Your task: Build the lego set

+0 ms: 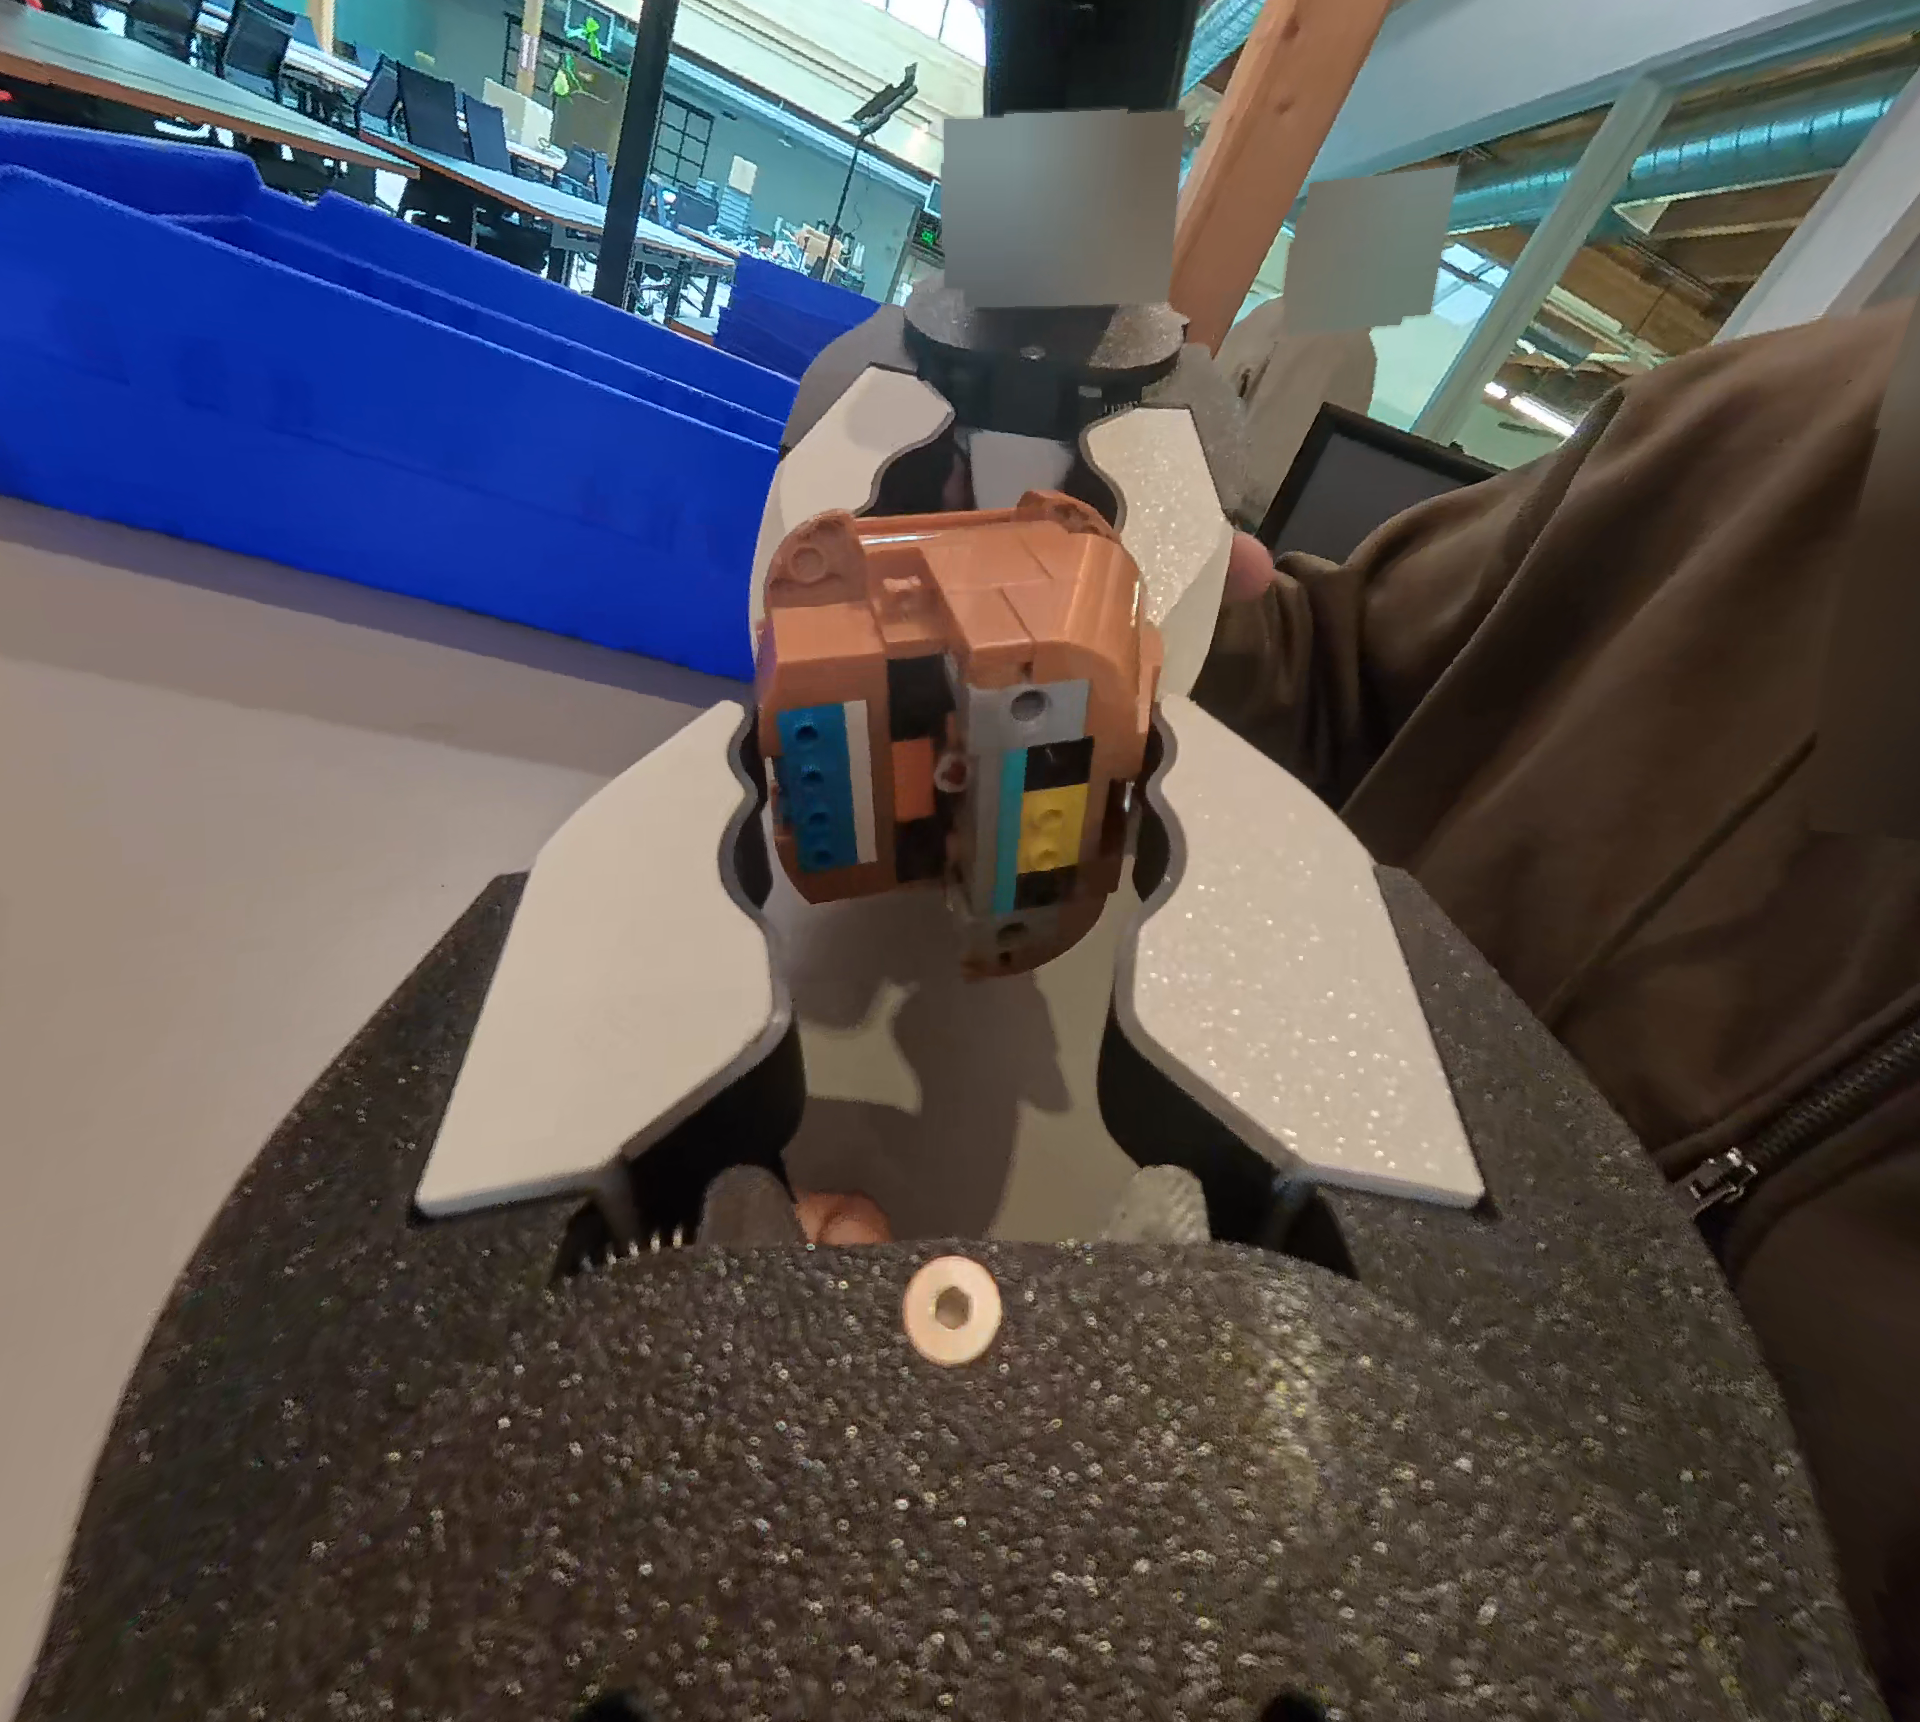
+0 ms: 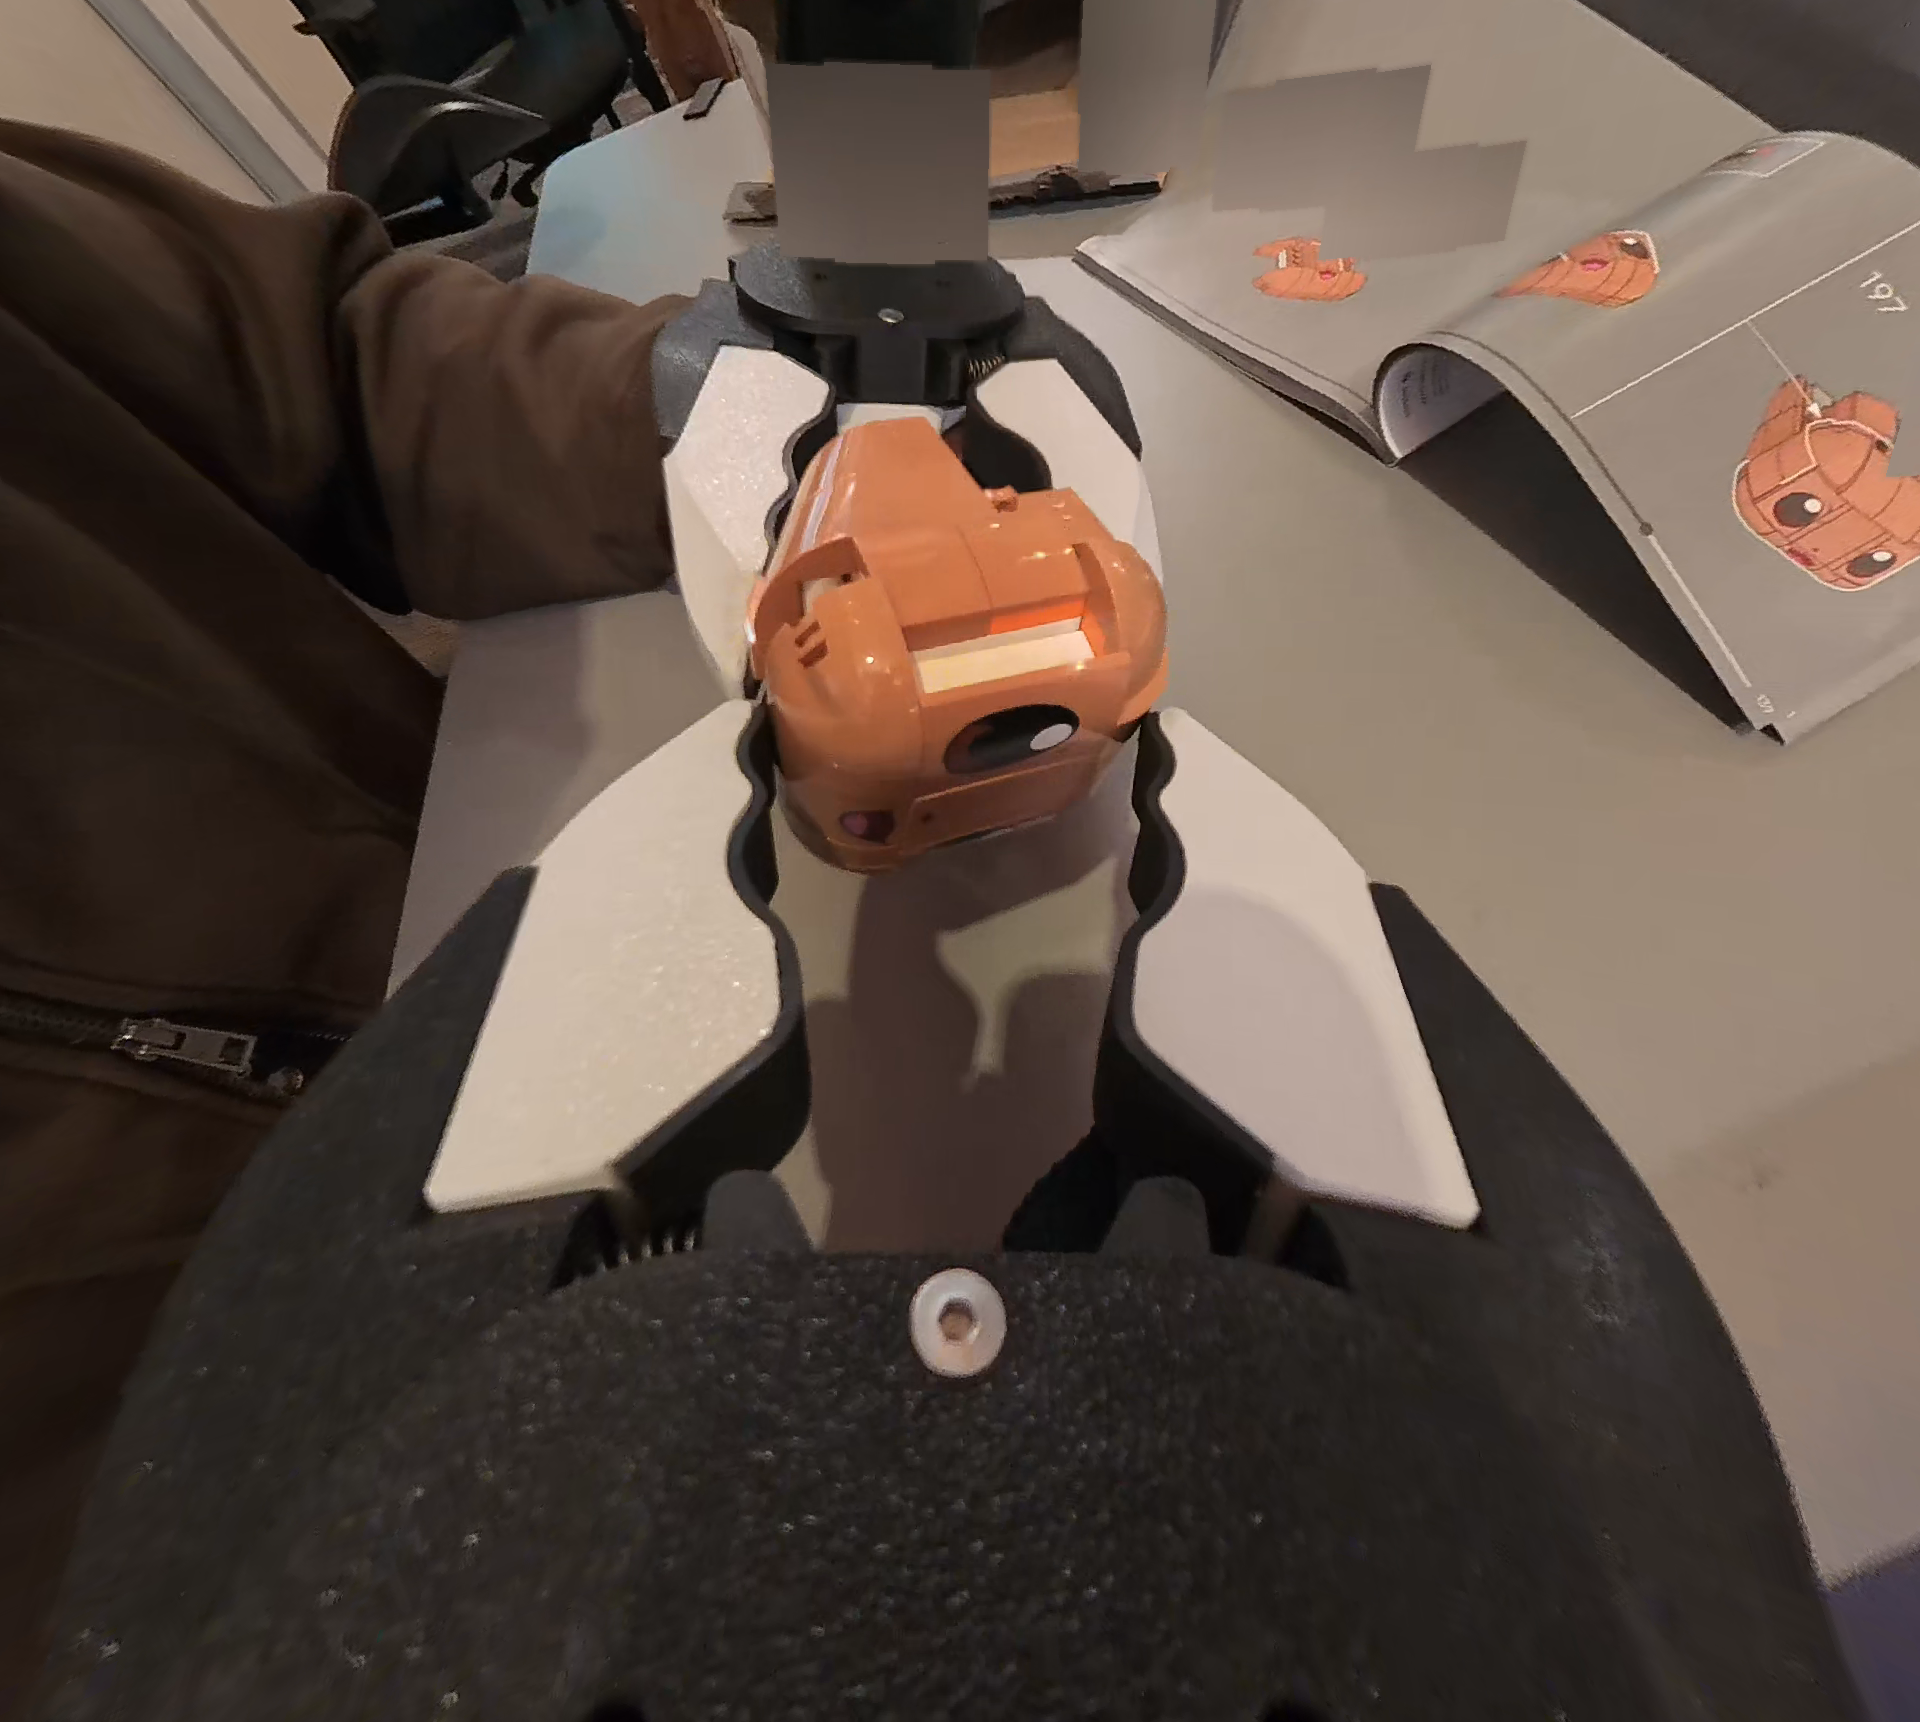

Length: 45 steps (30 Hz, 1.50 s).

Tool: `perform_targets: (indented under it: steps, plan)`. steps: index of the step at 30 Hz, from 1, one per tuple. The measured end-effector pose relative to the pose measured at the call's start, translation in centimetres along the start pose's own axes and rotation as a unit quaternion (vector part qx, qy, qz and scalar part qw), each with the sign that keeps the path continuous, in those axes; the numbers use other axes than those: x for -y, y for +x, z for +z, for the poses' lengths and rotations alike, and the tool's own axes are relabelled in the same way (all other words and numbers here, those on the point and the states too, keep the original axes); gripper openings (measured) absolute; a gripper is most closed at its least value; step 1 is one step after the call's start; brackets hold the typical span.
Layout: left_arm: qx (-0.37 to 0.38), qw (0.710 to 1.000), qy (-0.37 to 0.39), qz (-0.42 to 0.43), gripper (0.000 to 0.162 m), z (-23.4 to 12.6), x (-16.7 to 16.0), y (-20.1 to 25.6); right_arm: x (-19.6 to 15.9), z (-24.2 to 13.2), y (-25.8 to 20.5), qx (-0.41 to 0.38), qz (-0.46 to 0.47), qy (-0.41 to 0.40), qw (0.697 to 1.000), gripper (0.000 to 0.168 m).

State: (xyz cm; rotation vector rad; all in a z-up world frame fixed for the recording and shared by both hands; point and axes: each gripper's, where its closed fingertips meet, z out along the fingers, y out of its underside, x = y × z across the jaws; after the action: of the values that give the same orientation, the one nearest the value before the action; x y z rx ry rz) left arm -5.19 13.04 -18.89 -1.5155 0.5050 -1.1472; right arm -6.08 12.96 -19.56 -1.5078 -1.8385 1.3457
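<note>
Brown lego head (image 1: 951, 737) between left gripper (image 1: 951, 799) and right gripper (image 2: 951, 799)

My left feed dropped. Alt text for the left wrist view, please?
The brown lego head is held above the grey table between the left gripper and the opposing right gripper, coloured underside bricks facing the camera. Blue bins sit behind.

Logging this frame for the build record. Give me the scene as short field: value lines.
held item: brown lego head, in the air above the table
left hand-held gripper: shut on the head's open back side
right hand-held gripper: shut on the face side
visible inside: blue, yellow, black bricks
manual: open on table, to the right
bins: blue, on the left
person: brown sleeve
</note>
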Motion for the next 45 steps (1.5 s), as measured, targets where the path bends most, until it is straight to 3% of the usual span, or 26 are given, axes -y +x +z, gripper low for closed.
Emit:
perform_targets:
  steps: [14,24,32,39,45]
  plan:
    - [-0.041,0.994,0.043,-0.092,0.069,0.2,0.8,0.5,1.0,-0.5,-0.2,0.008,0.036,0.024,0.999,0.066]
    - [-0.03,0.994,0.077,-0.077,0.068,0.2,1.5,0.5,1.6,-0.6,-0.3,0.005,0.033,0.037,0.999,0.067]
    - [-0.073,0.988,0.093,-0.096,0.068,0.0,1.9,1.5,2.2,-0.9,-1.1,0.02,0.027,0.046,0.998,0.068]
    - [-0.111,0.972,0.151,-0.14,0.068,-0.5,3.2,1.9,3.5,-1.3,-1.5,0.04,0.049,0.055,0.997,0.068]
    - [-0.113,0.962,0.207,-0.14,0.068,-1.1,4.5,1.9,4.8,-1.1,-1.5,0.05,0.059,0.016,0.997,0.067]
